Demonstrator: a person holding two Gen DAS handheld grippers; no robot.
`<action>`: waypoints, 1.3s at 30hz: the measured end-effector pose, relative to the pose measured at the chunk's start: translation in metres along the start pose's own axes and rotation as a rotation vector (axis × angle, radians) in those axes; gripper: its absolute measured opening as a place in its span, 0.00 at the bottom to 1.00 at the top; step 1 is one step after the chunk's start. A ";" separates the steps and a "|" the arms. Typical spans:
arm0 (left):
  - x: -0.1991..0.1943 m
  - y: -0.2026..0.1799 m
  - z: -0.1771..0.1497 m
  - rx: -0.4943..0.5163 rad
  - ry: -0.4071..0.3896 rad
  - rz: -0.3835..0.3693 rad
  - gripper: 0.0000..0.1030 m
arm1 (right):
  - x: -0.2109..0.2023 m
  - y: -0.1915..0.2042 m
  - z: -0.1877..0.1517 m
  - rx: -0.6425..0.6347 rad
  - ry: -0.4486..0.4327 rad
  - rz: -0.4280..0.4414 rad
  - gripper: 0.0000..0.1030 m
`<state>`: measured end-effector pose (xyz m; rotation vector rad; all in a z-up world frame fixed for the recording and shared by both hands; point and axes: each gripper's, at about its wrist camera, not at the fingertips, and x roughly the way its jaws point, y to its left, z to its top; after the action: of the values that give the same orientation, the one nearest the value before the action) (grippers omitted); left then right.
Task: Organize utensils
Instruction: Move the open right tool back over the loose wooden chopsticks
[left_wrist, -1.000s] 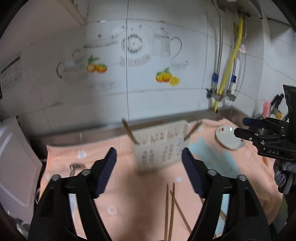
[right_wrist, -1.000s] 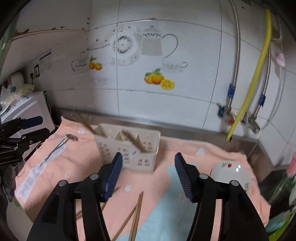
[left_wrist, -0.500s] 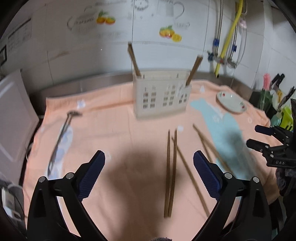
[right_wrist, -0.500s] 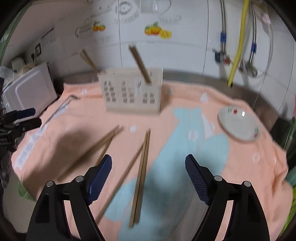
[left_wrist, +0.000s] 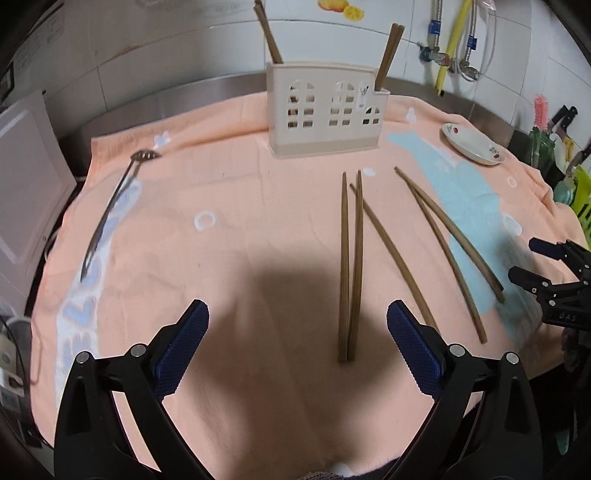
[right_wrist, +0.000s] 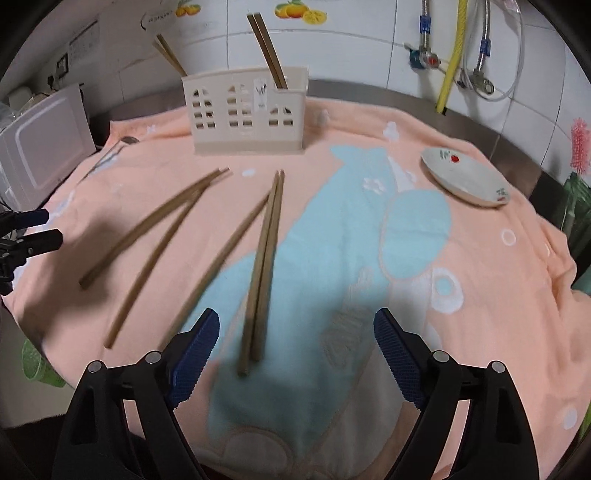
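A cream utensil holder stands at the back of the peach towel, with chopsticks upright in its left and right ends; it also shows in the right wrist view. Several loose wooden chopsticks lie on the towel: a close pair, a single one and a crossed pair. In the right wrist view the close pair lies just ahead of my right gripper. A metal slotted spoon lies at the left. My left gripper is open and empty above the towel's near part. My right gripper is open and empty.
A small white dish sits at the right back of the towel, also in the right wrist view. A white appliance stands at the left. Pipes and a yellow hose run down the tiled wall.
Both grippers have pulled back from the holder and tilted down toward the towel. The loose chopsticks now lie in full view ahead of them. Both stay open.
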<state>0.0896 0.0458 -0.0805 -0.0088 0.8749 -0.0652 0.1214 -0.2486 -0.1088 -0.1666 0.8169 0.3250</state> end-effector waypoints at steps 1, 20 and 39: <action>0.000 0.001 -0.001 -0.009 0.002 -0.003 0.93 | 0.002 -0.002 -0.002 0.006 0.003 -0.003 0.80; 0.005 0.014 -0.012 -0.061 0.027 0.006 0.93 | 0.025 -0.003 -0.004 0.001 0.042 -0.028 0.72; 0.006 0.015 -0.016 -0.064 0.034 -0.014 0.93 | 0.034 0.010 0.000 -0.076 0.036 -0.077 0.28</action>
<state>0.0814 0.0604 -0.0958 -0.0738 0.9105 -0.0501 0.1396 -0.2318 -0.1346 -0.2752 0.8325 0.2814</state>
